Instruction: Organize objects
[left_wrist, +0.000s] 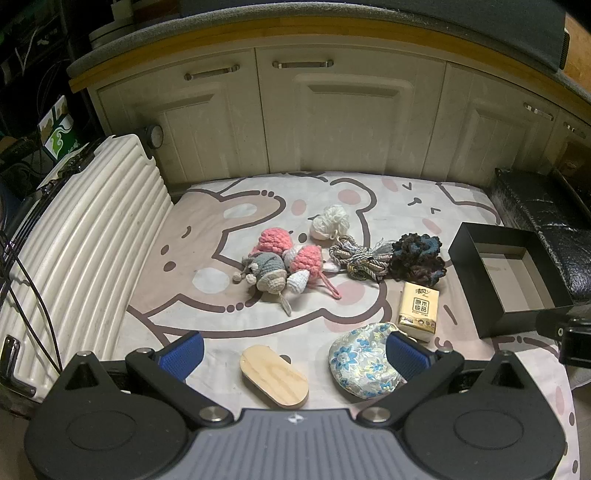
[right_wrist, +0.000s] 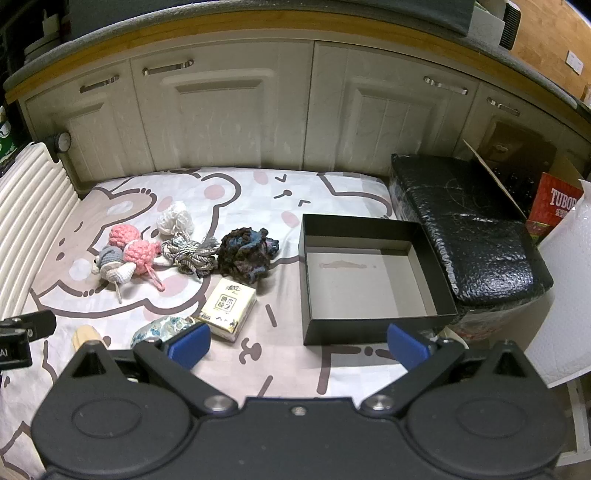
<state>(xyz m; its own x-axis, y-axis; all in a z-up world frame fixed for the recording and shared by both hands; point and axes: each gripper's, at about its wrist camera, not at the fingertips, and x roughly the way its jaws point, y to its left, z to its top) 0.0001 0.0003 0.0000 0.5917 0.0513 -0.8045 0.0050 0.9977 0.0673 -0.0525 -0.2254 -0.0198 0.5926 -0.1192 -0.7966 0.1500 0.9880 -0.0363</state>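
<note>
The black box (right_wrist: 373, 280) sits open and empty on the cartoon-print mat (right_wrist: 295, 362), presumably as the container the loose things go into. Left of the box lie the tissue pack (right_wrist: 229, 306), dark yarn bundle (right_wrist: 245, 254), cord bundle (right_wrist: 194, 254), crochet toys (right_wrist: 127, 258) and white yarn (right_wrist: 175, 218). Farther left of the box, nearest the camera, are the floral pouch (left_wrist: 364, 360) and wooden block (left_wrist: 273, 376). The left gripper (left_wrist: 293, 350) hovers low over those 2, fingers spread wide, empty. The right gripper (right_wrist: 297, 343) hangs before the box, fingers apart, holding nothing.
</note>
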